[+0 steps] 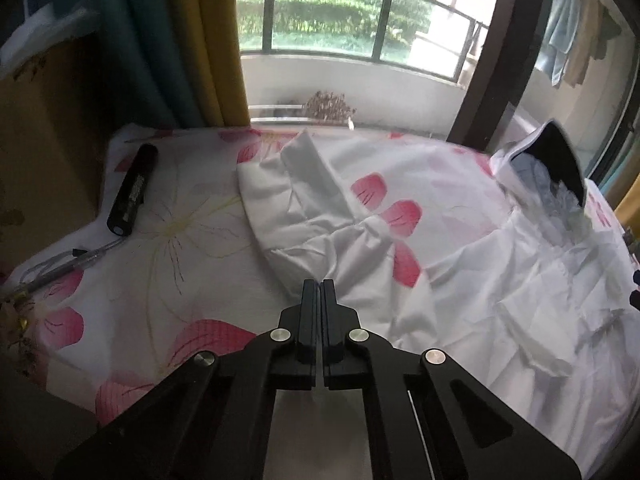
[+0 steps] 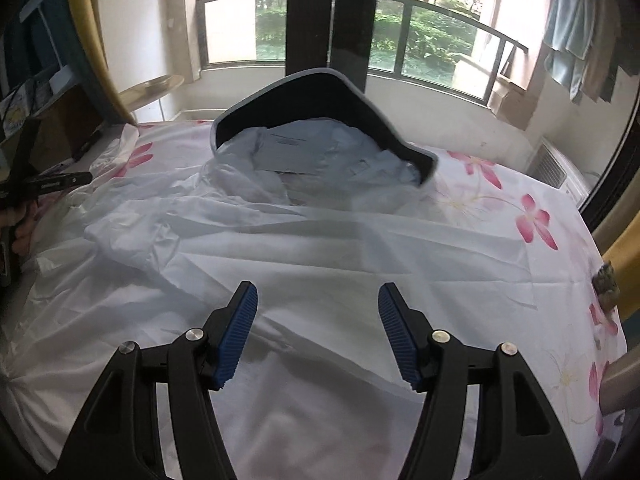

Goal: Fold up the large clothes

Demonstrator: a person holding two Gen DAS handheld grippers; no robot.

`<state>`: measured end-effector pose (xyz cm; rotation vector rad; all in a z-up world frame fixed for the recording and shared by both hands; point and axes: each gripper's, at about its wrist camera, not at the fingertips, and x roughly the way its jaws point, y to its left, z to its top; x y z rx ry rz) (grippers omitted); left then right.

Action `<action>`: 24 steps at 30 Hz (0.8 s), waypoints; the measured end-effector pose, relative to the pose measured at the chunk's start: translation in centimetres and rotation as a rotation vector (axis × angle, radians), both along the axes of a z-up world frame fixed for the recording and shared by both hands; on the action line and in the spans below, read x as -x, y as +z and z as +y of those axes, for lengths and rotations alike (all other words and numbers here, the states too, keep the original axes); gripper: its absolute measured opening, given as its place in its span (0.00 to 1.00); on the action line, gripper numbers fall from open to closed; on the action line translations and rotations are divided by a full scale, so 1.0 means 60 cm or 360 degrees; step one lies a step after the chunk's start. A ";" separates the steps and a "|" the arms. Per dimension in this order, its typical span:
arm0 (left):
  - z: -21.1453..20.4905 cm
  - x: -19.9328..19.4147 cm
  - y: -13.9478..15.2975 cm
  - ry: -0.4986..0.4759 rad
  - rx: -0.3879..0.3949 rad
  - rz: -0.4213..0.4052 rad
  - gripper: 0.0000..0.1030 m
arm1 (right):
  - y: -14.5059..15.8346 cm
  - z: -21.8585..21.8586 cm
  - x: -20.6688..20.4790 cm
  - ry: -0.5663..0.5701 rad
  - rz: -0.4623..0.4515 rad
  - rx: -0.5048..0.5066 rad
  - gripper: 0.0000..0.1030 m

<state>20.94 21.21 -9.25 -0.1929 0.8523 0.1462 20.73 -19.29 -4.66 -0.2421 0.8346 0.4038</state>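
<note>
As far as both views allow, judged early in the task. White garment (image 1: 460,280) spread across the floral sheet (image 1: 180,240), wrinkled, body lying open and broad, no tidy packet formed. One sleeve (image 1: 288,200) lying out to the left of the body, bunched and partly doubled on itself. Dark-lined collar (image 2: 320,92) standing up at the far end, toward the window. Left to do, in all likelihood: sleeves brought in, sides folded over, body doubled lengthwise, creases smoothed.

Left gripper (image 1: 322,284) clenched, tips pressed together at the near edge of the sleeve; whether cloth is pinched between them, not determinable. Right gripper (image 2: 318,300) released, blue pads (image 2: 240,332) wide apart, poised over the middle of the garment body, holding nothing; contact with the cloth not determinable.

Seen only from the left wrist: the sleeve and its doubled state, a black cylinder (image 1: 134,190) and a pen (image 1: 72,258) lying on the sheet well apart from the garment, on its left.

Seen only from the right wrist: the full breadth of the body, the inside of the collar with a pale label-like patch, and bare sheet to the right. Hanging laundry (image 2: 568,40) beyond the glass noted in both.
</note>
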 end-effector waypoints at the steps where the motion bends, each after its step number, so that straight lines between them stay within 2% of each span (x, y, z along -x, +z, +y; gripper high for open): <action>1: -0.004 0.005 0.010 0.0007 -0.0014 -0.0032 0.01 | 0.003 -0.003 0.002 -0.0002 -0.0007 -0.0008 0.61; 10: -0.042 0.054 0.154 0.0096 -0.0102 -0.0422 0.01 | 0.017 -0.025 0.028 0.0026 -0.0054 -0.0065 0.61; 15: -0.086 0.076 0.234 0.0112 -0.0166 -0.0623 0.01 | 0.029 -0.056 0.041 -0.0003 -0.0071 -0.0121 0.61; 24: -0.174 0.090 0.314 0.0120 -0.0217 -0.0778 0.01 | 0.045 -0.119 0.049 -0.0015 -0.0111 -0.0202 0.61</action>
